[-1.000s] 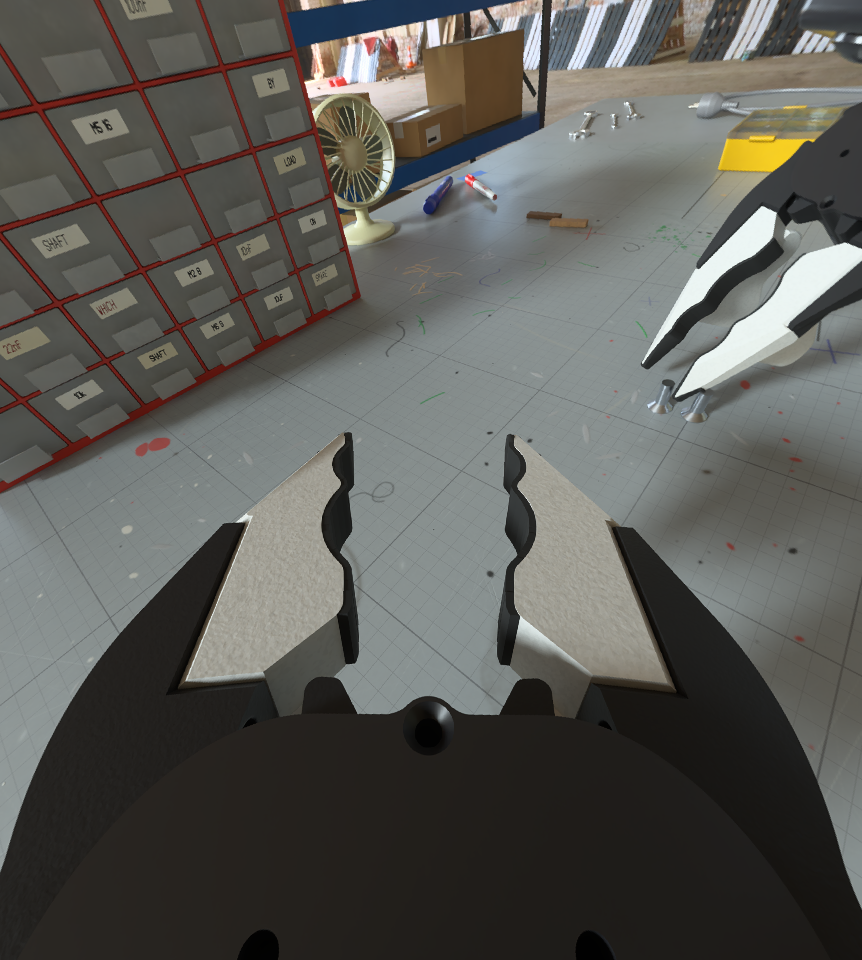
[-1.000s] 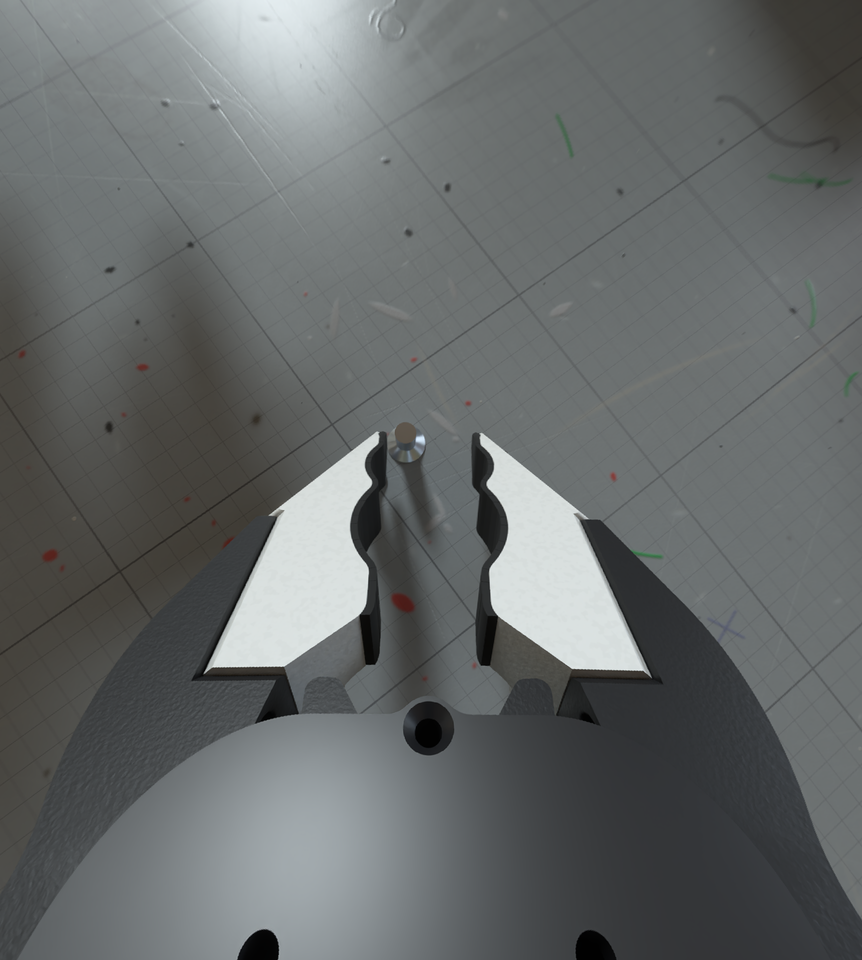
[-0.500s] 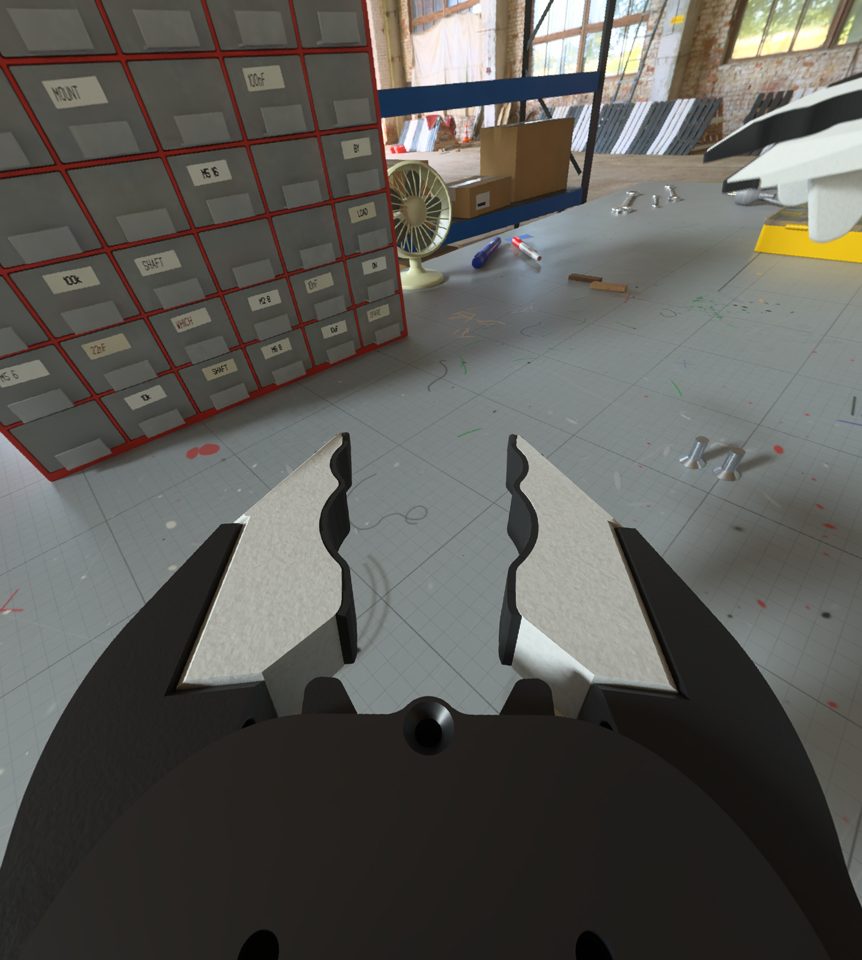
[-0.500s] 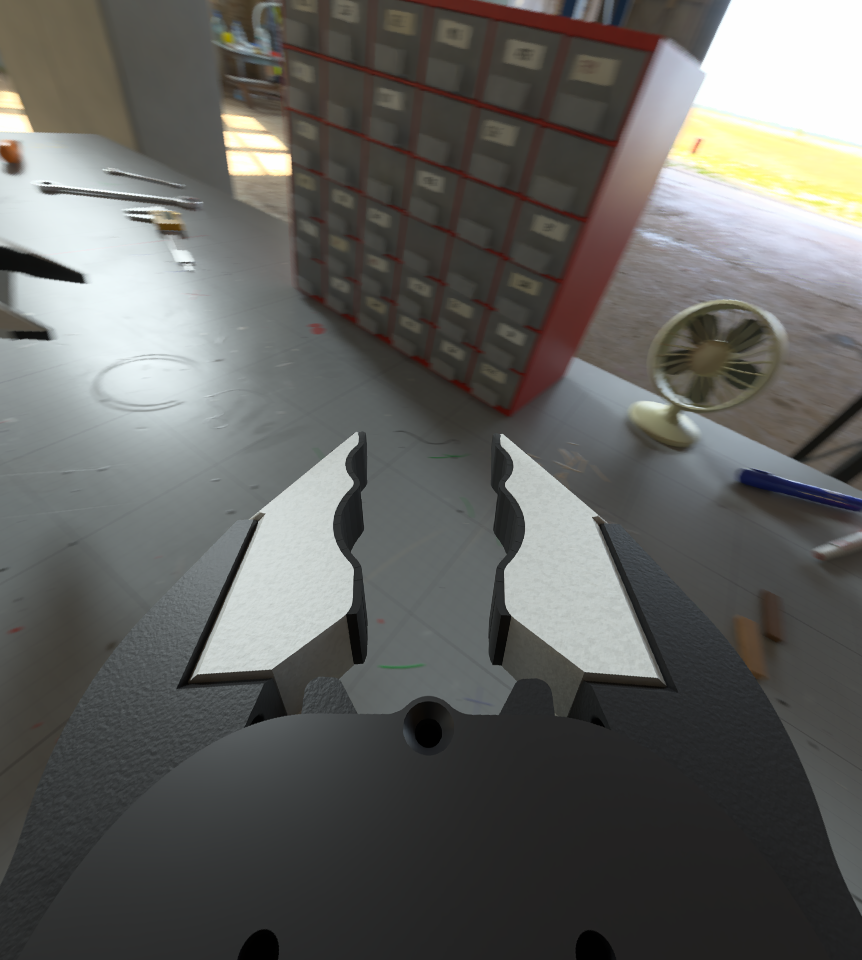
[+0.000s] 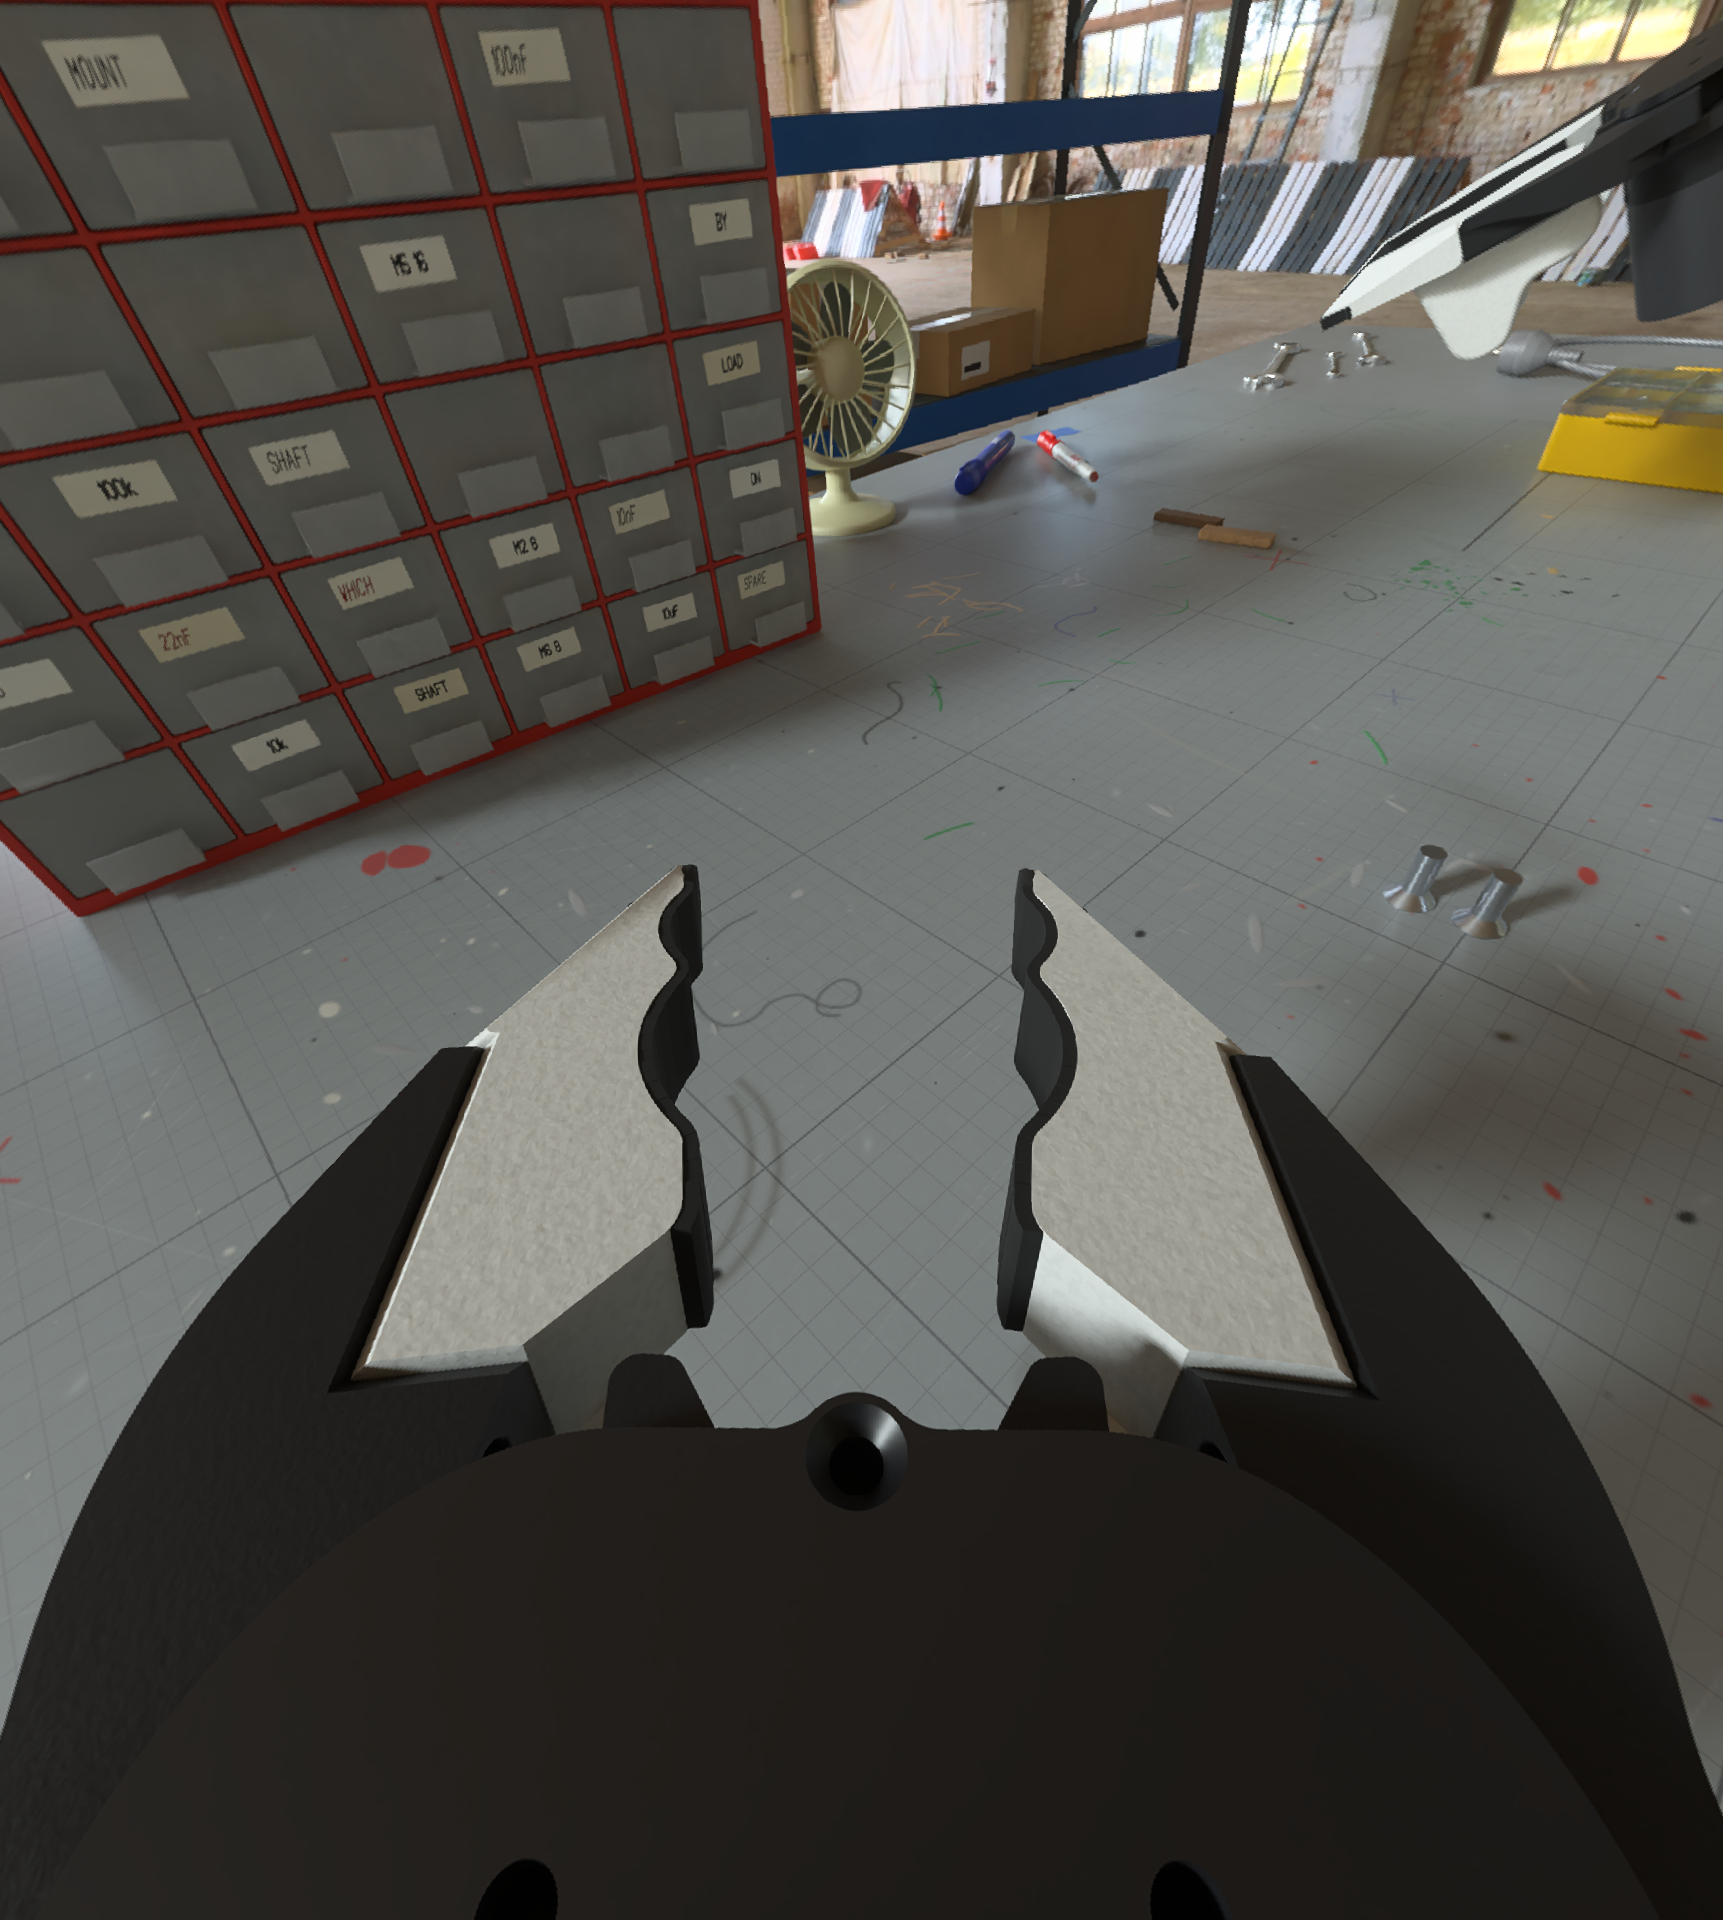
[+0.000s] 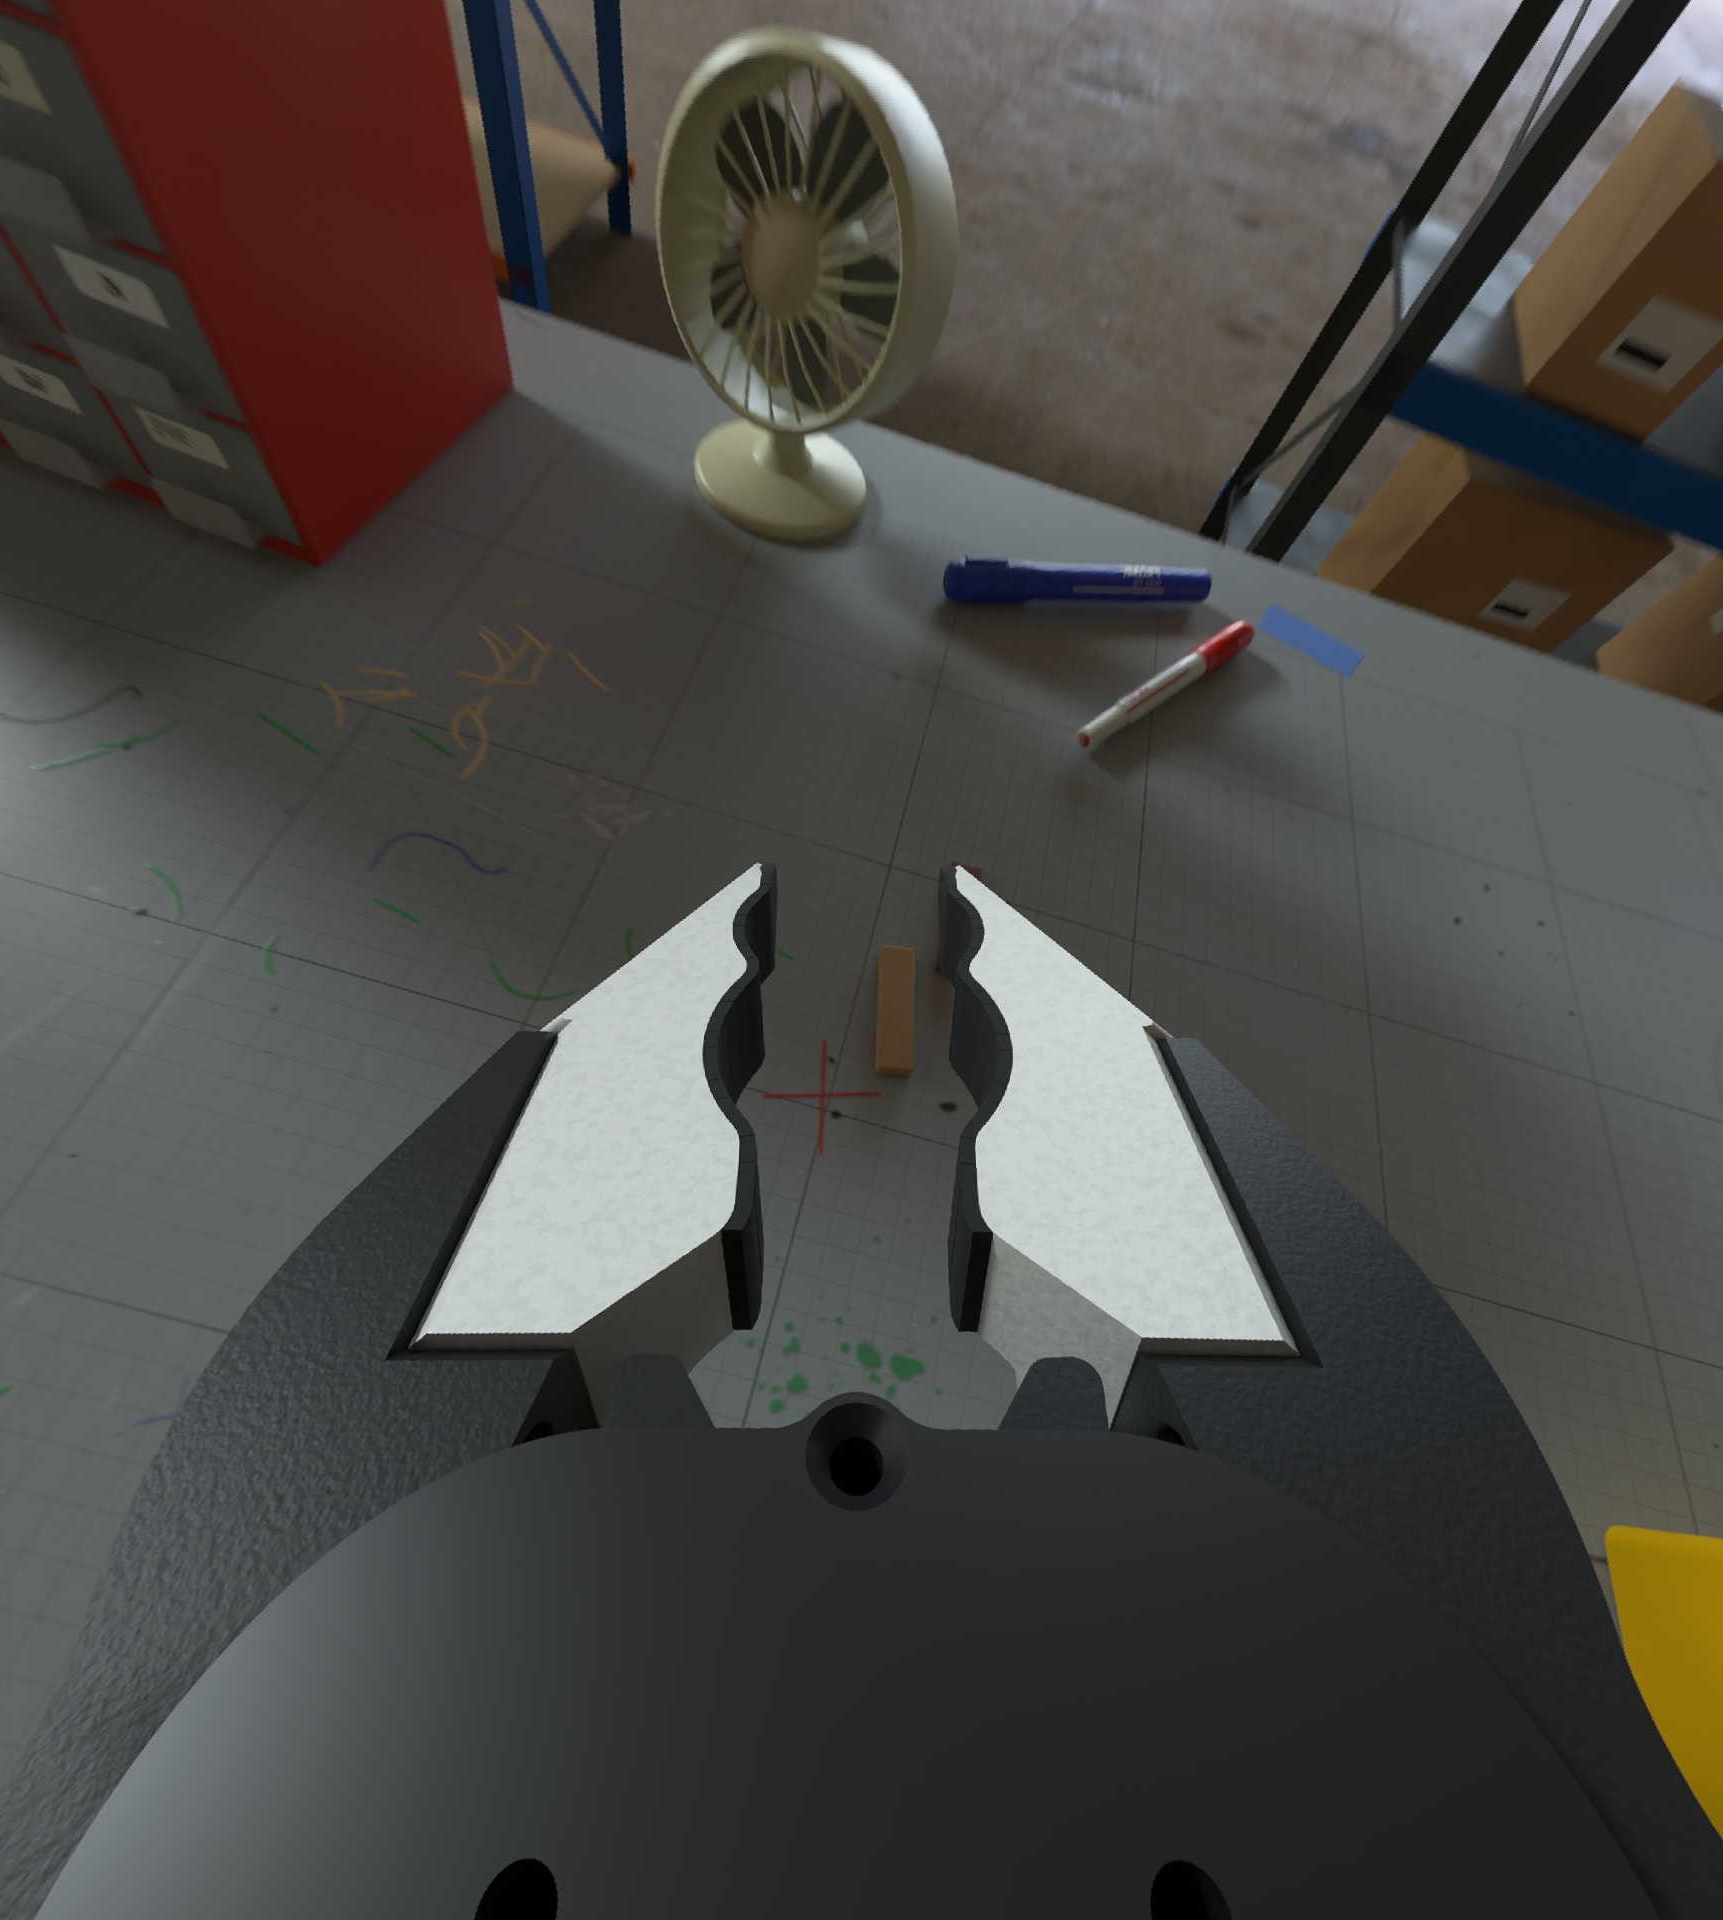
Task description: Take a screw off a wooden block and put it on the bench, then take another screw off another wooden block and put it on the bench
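Note:
Two silver screws (image 5: pixel 1449 896) lie side by side on the grey bench (image 5: pixel 1148 748), to the right of my left gripper (image 5: pixel 855 883), which is open and empty above the bench. Two small wooden blocks (image 5: pixel 1215 528) lie far back; in the right wrist view the light block (image 6: pixel 895 1010) lies on the bench below and between my fingers, and the darker block (image 6: pixel 943 961) is mostly hidden behind the right finger. My right gripper (image 6: pixel 857 878) is open and empty, well above the blocks. It also shows high at the top right in the left wrist view (image 5: pixel 1439 270).
A red drawer cabinet (image 5: pixel 317 416) stands at the left. A cream fan (image 6: pixel 800 260), a blue marker (image 6: pixel 1075 582) and a red-capped marker (image 6: pixel 1163 686) lie behind the blocks. A yellow parts box (image 5: pixel 1698 436) and wrenches (image 5: pixel 1309 358) are far right.
My right gripper has left the two screws on the bench, risen and swung toward the wooden blocks. My left gripper tilted up slightly and stays open.

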